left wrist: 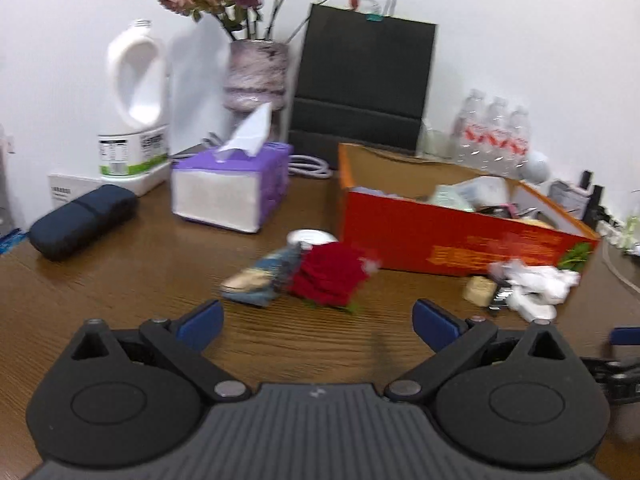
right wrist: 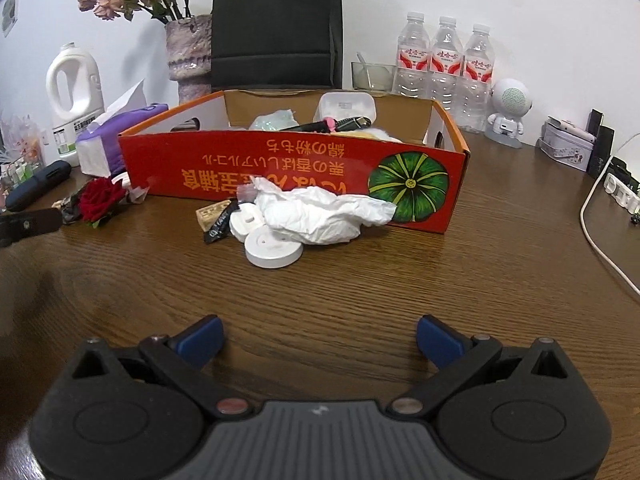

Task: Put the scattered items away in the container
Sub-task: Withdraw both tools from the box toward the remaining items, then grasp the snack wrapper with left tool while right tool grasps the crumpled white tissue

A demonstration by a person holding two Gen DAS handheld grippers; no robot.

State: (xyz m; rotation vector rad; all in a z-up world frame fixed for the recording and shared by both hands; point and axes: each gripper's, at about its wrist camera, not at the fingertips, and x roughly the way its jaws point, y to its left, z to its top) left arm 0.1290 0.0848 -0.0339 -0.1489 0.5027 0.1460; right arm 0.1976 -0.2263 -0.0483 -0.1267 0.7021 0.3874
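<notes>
An open red cardboard box (left wrist: 440, 240) (right wrist: 288, 176) with several items inside stands on the wooden table. Left of it lie a red rose (left wrist: 330, 276) (right wrist: 100, 198) and a small snack packet (left wrist: 260, 280). In front of the box sit a crumpled white tissue (right wrist: 320, 216) (left wrist: 536, 284), a white round disc (right wrist: 273, 251), a small beige block (right wrist: 210, 214) (left wrist: 478, 290) and a black sachet (right wrist: 218, 228). My left gripper (left wrist: 318, 324) is open, just short of the rose. My right gripper (right wrist: 318, 340) is open and empty, some way before the disc.
At the back stand a black paper bag (right wrist: 276, 28), a vase of dried flowers (left wrist: 256, 76), a white jug (left wrist: 136, 100), a purple tissue box (left wrist: 232, 188), three water bottles (right wrist: 444, 60) and a white speaker figure (right wrist: 506, 116). A dark case (left wrist: 84, 220) lies left; a white cable (right wrist: 596, 216) runs right.
</notes>
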